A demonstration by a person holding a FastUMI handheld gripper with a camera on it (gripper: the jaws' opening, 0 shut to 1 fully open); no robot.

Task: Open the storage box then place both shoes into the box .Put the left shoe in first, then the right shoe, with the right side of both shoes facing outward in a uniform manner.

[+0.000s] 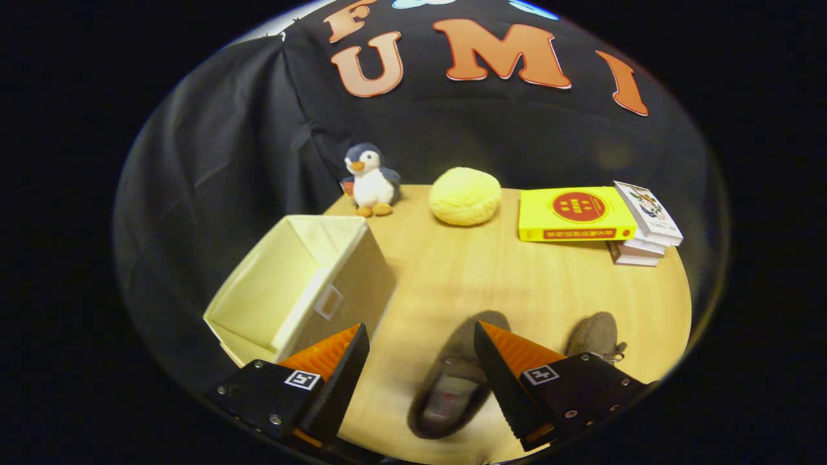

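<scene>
The gripper [421,336] is released, its fingers spread wide above the wooden table [517,284] and gripping nothing. One shoe [452,381] lies on the table between the fingers, blurred, its opening facing up. The second shoe [594,336] lies beyond the right finger. The storage box [291,284] stands open beyond the left finger. A plush penguin [370,179], a yellow cushion [465,196] and stacked books [601,216] sit along the far edge.

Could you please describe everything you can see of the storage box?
The storage box is a cream fabric cube, open at the top and empty inside, with a small label holder on its near wall. It sits tilted at the table edge, left of the open gripper, whose left finger overlaps its near corner.
</scene>
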